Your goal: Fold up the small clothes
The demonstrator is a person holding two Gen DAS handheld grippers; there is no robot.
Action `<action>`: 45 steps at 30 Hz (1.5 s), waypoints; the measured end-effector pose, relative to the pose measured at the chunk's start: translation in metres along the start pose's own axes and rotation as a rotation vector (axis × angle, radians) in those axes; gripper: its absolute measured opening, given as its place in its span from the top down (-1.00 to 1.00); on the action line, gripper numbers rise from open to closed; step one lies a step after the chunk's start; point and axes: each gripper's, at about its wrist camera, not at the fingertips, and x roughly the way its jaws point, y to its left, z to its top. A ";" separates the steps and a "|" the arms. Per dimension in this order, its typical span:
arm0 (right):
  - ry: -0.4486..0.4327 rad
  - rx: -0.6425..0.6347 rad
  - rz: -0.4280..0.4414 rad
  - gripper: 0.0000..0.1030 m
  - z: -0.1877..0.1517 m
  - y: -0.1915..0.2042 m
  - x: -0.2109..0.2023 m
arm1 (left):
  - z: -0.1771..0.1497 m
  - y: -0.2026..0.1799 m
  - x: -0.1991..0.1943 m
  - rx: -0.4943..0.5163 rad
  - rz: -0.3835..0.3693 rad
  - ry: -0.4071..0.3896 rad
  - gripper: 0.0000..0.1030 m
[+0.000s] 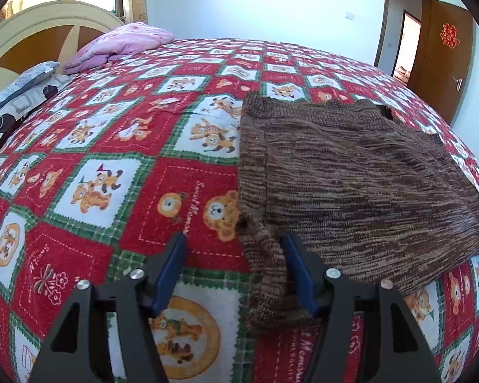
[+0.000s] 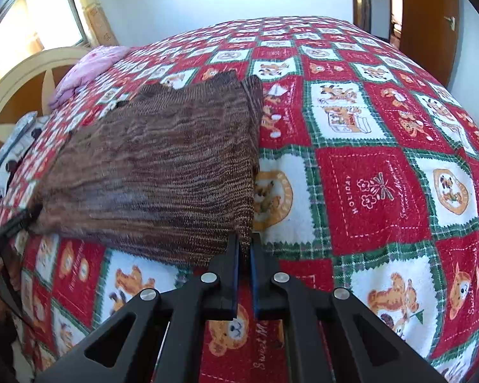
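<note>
A brown knitted sweater [image 1: 351,175] lies flat on the bed, folded lengthwise. My left gripper [image 1: 234,242] is open. Its jaws stand wide apart around the sweater's near left corner, where a sleeve end [image 1: 271,287] lies between them. In the right wrist view the sweater [image 2: 163,172] lies to the left. My right gripper [image 2: 245,239] is shut on the sweater's near right corner, with brown knit pinched between the blue pads.
The bed carries a red, green and white bear-patterned quilt [image 1: 111,175]. A pink folded blanket [image 1: 124,44] and a grey patterned pillow [image 1: 19,92] lie by the cream headboard [image 1: 32,22]. A brown door [image 1: 444,48] stands open at right.
</note>
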 end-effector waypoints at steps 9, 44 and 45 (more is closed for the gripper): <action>-0.139 -0.099 -0.032 0.14 0.078 0.044 -0.006 | -0.009 0.001 -0.005 -0.011 -0.010 -0.042 -0.41; -0.091 -0.108 -0.070 0.13 0.139 0.033 0.092 | -0.015 0.002 -0.007 -0.022 -0.073 -0.086 -1.00; -0.081 -0.114 -0.069 0.15 0.139 0.033 0.096 | -0.015 0.002 -0.007 -0.022 -0.072 -0.086 -1.00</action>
